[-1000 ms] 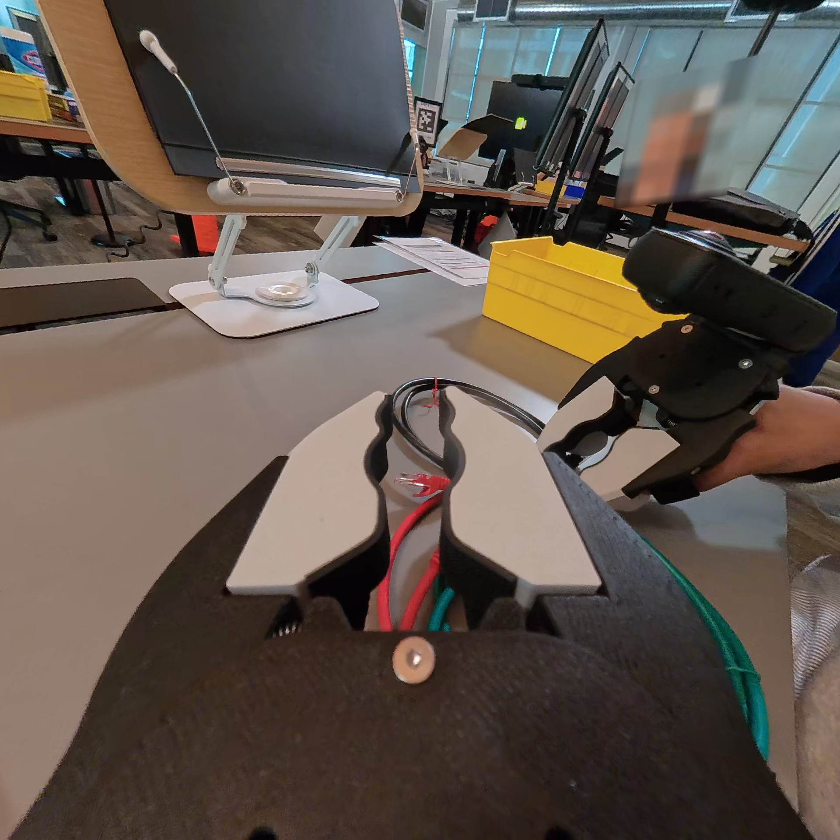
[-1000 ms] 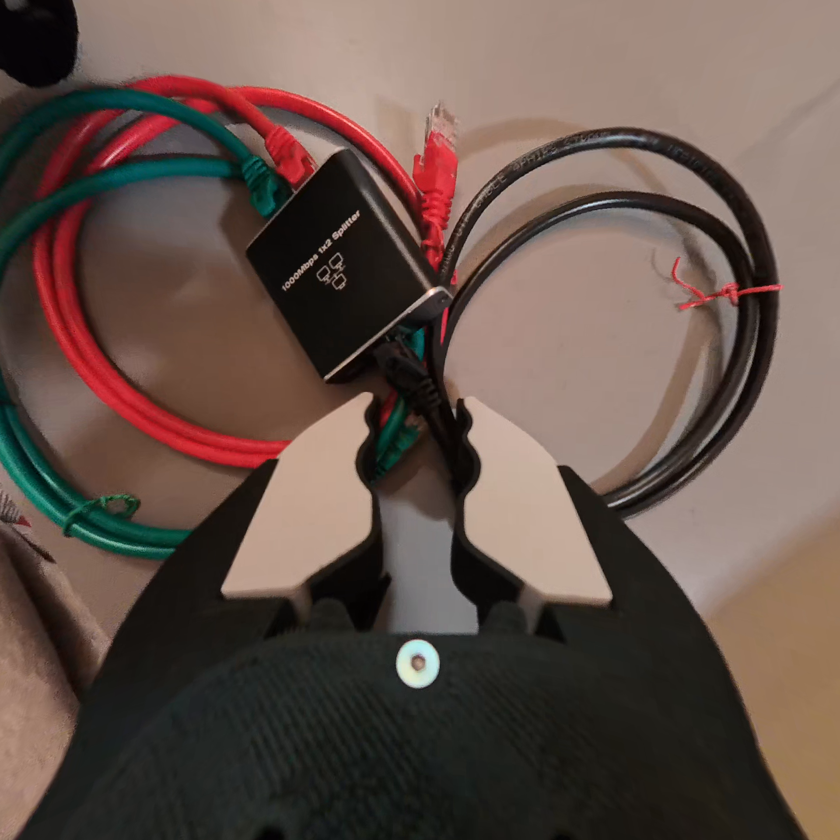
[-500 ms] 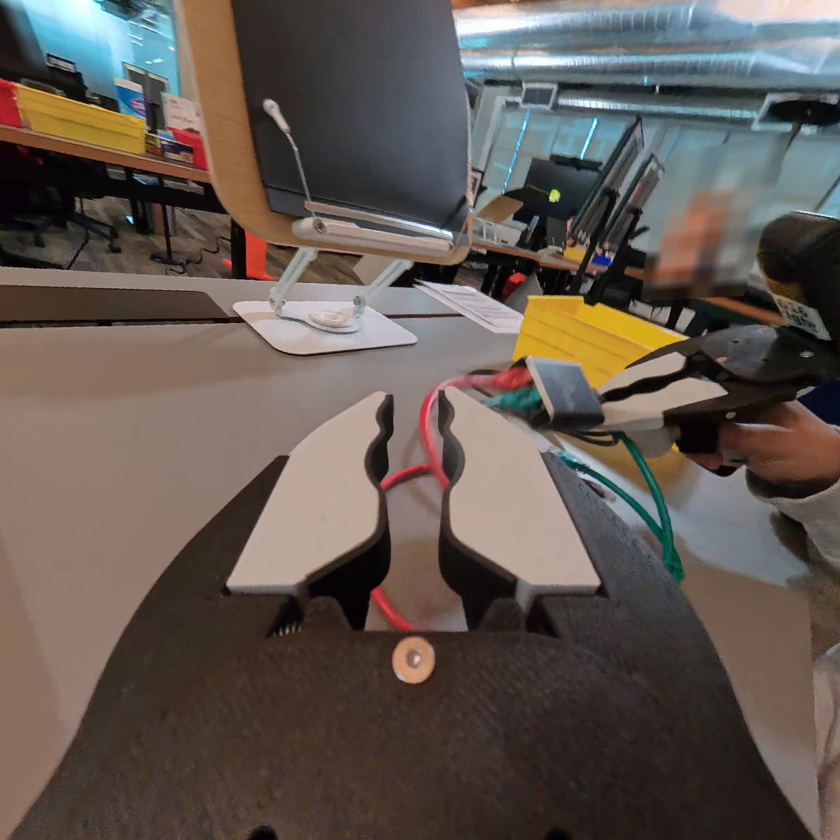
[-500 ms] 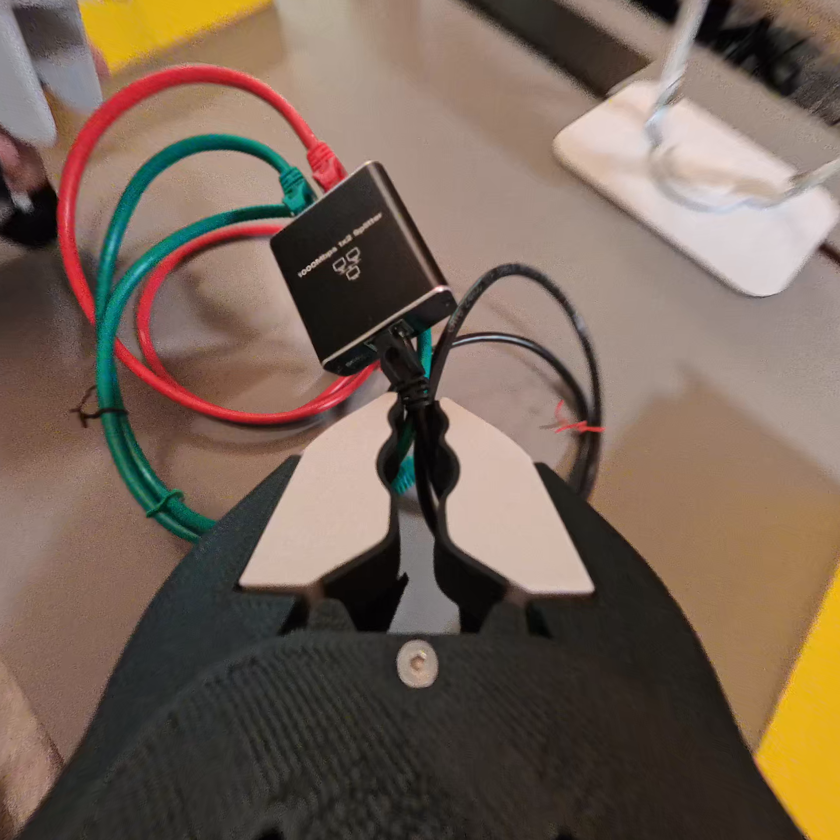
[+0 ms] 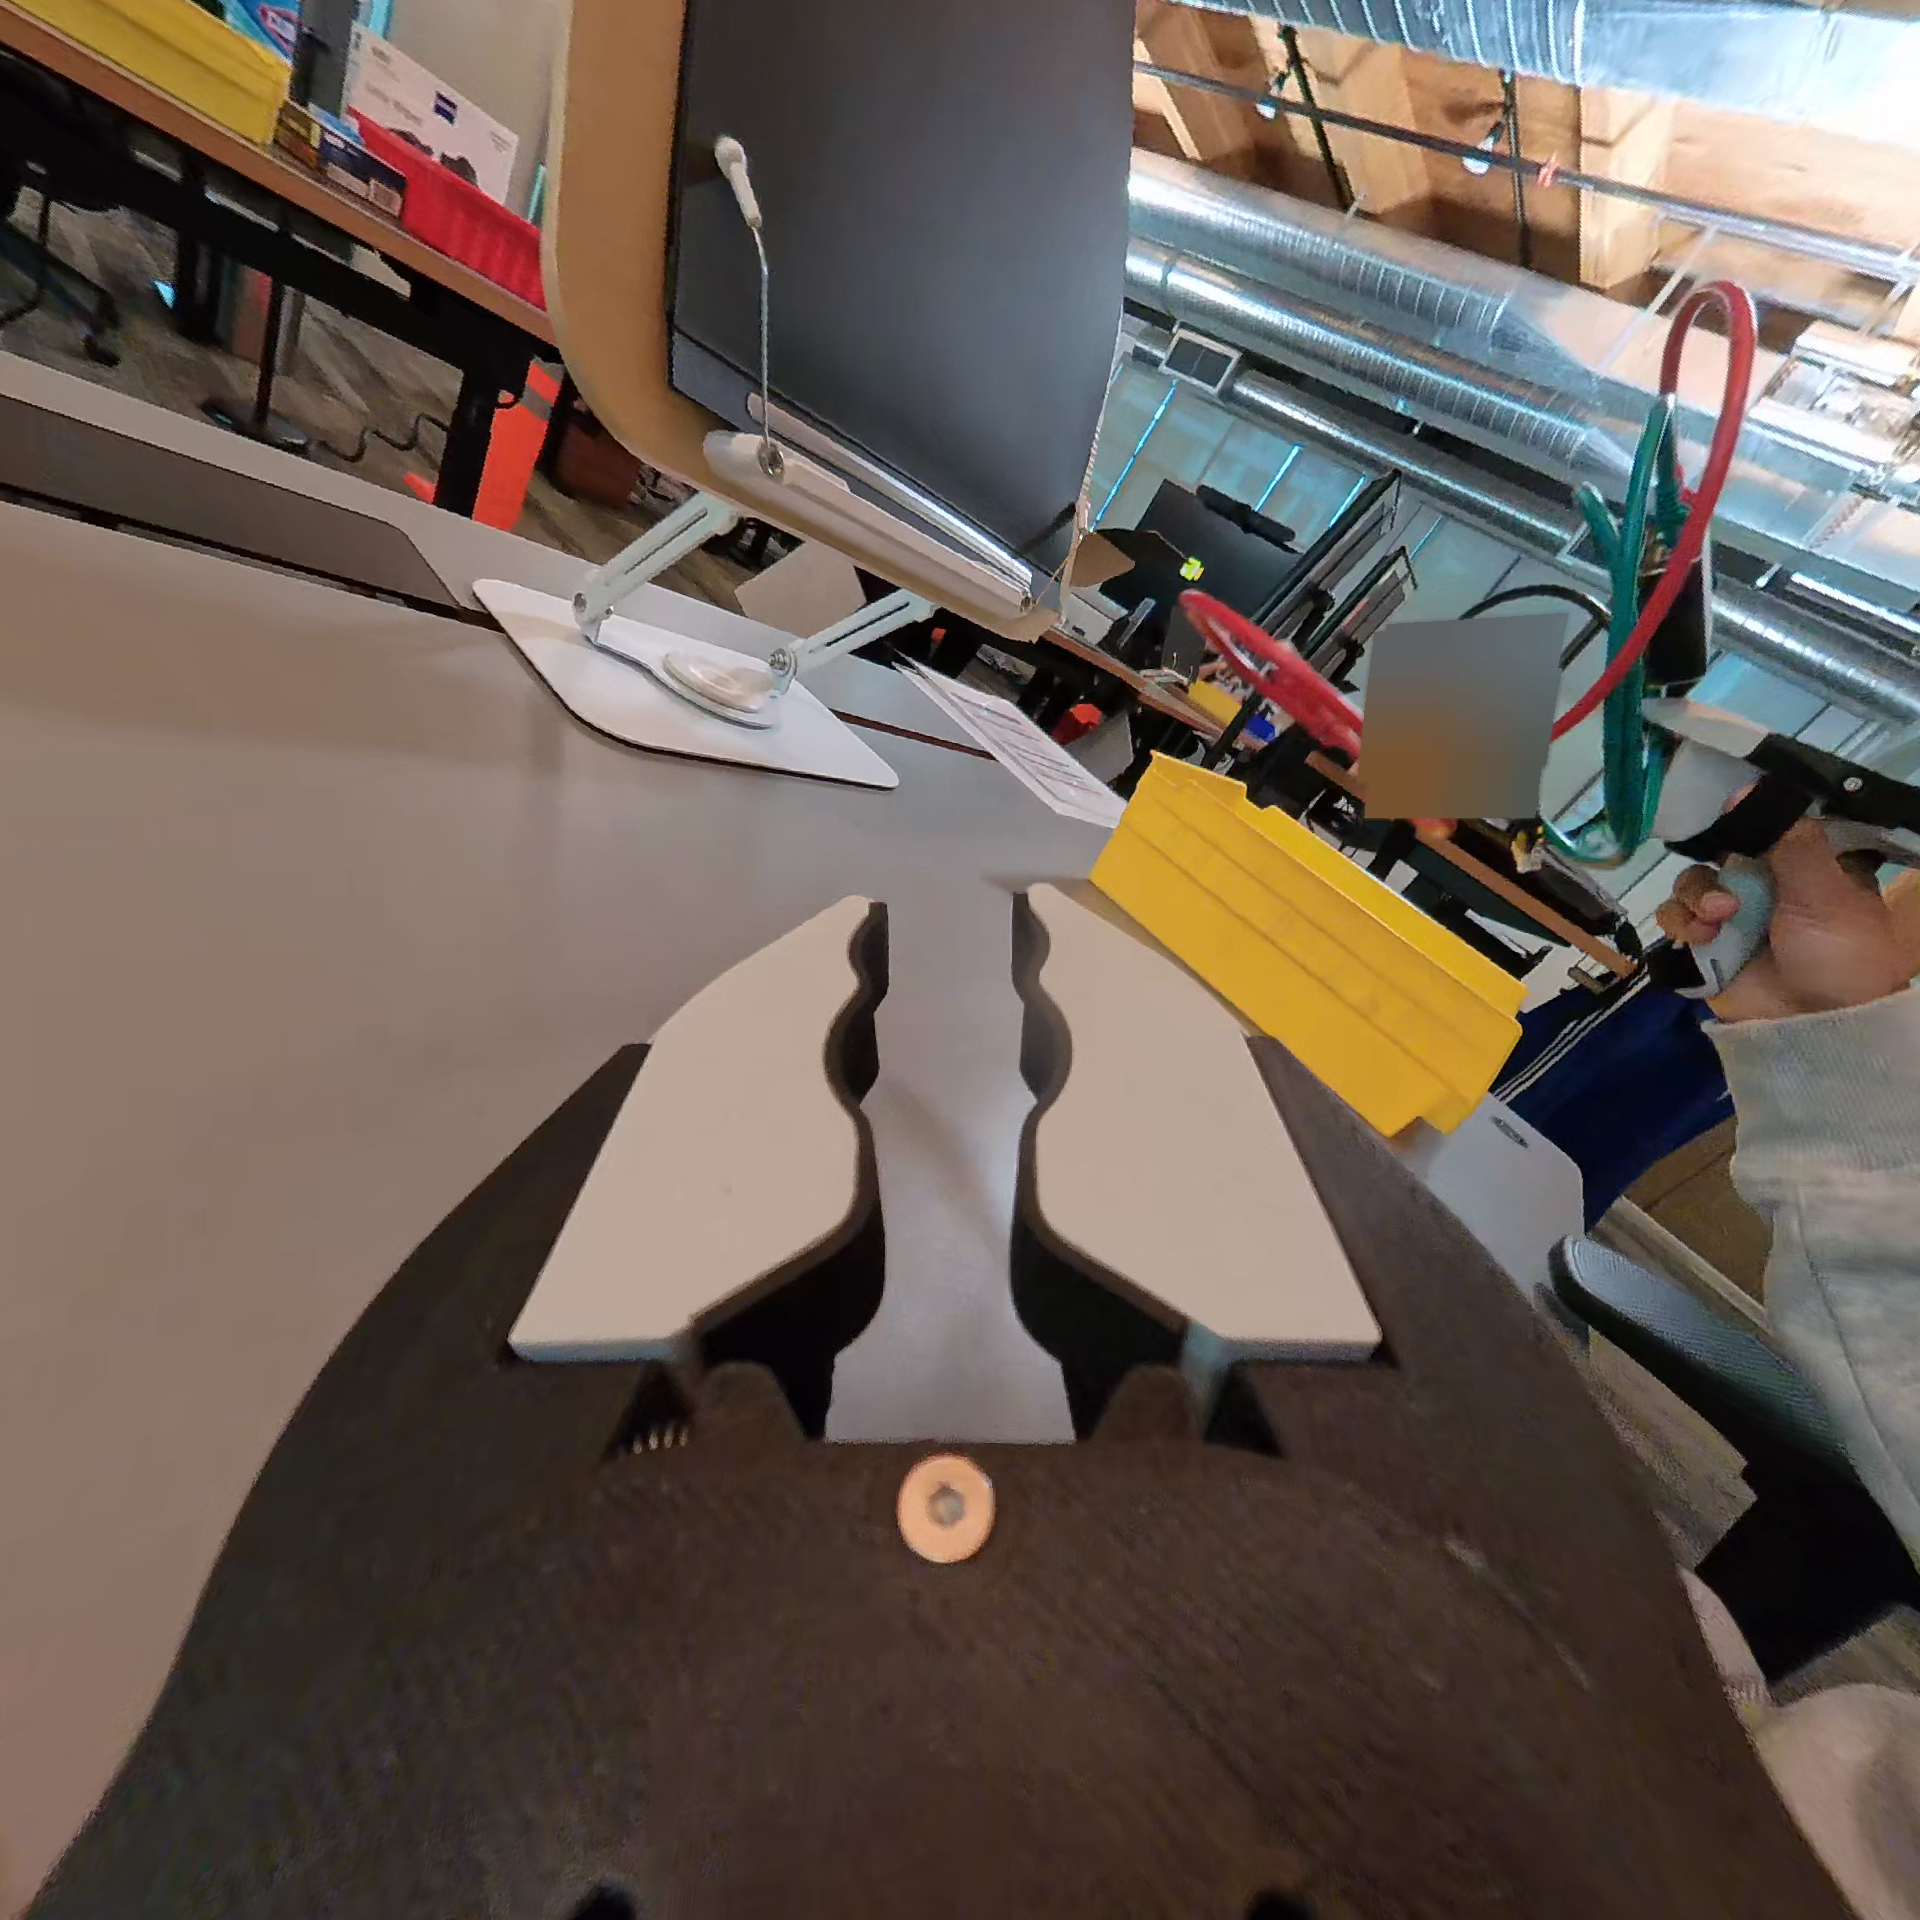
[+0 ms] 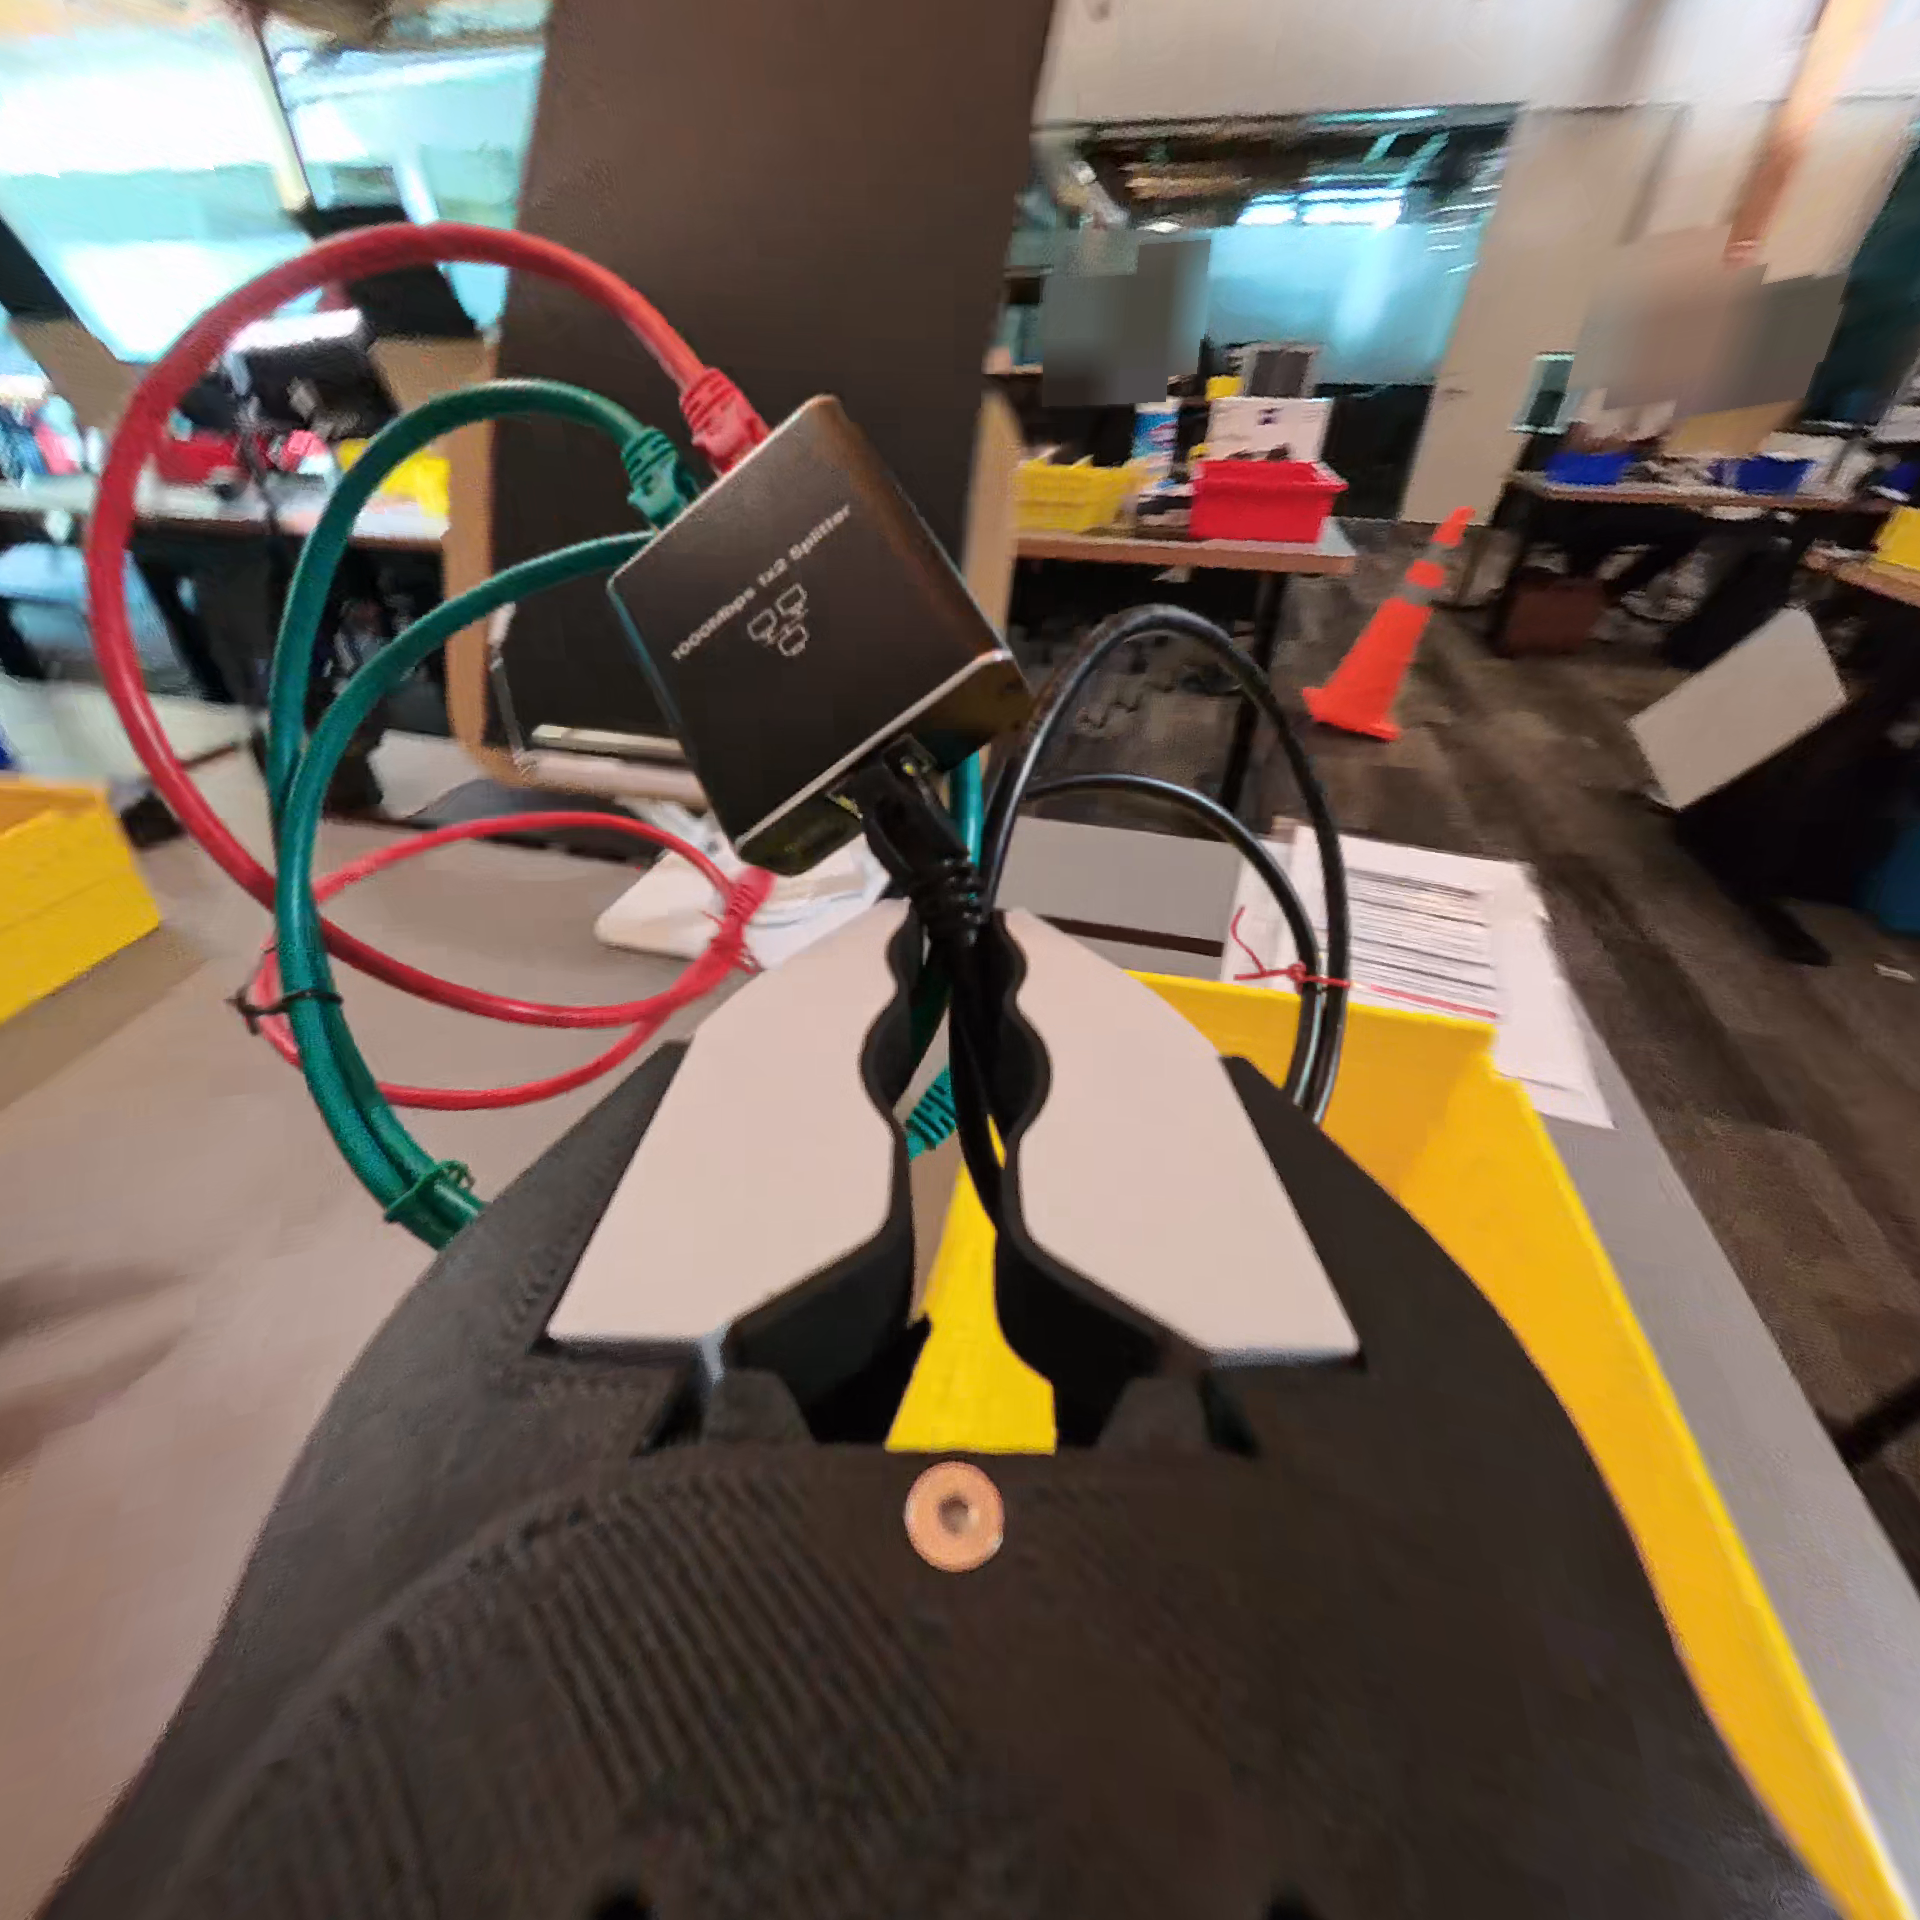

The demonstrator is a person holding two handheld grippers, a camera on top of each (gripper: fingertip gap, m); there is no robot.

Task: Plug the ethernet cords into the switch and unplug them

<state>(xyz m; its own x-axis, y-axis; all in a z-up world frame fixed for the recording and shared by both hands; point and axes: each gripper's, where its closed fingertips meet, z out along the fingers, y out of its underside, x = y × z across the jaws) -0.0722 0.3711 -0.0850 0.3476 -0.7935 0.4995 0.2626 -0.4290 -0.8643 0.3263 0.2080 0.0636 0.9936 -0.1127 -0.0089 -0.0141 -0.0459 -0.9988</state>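
Note:
My right gripper [image 6: 961, 935] is shut on the black cord [image 6: 1148, 615] just behind its plug, which sits in the near end of the small black switch [image 6: 810, 644]. The switch hangs in the air, tilted. A red cord [image 6: 395, 234] and a green cord [image 6: 488, 393] are plugged into its far end and loop down to the left. In the left wrist view the right gripper [image 5: 1714, 769] is raised at the far right, with the red [image 5: 1720, 343] and green [image 5: 1631, 727] loops above it. My left gripper [image 5: 948, 914] is open and empty over the grey table [image 5: 312, 883].
A yellow bin [image 5: 1299, 935] sits at the table's right edge, and lies directly under my right gripper [image 6: 1455, 1143]. A tilted board on a white stand [image 5: 675, 707] stands at the back. A printed sheet [image 5: 1018, 748] lies beside it. A hand [image 5: 1818, 935] holds the right gripper.
My right gripper has closed on the black cord and lifted the switch and all the cords off the table, up over the yellow bin. No cords remain in front of my left gripper.

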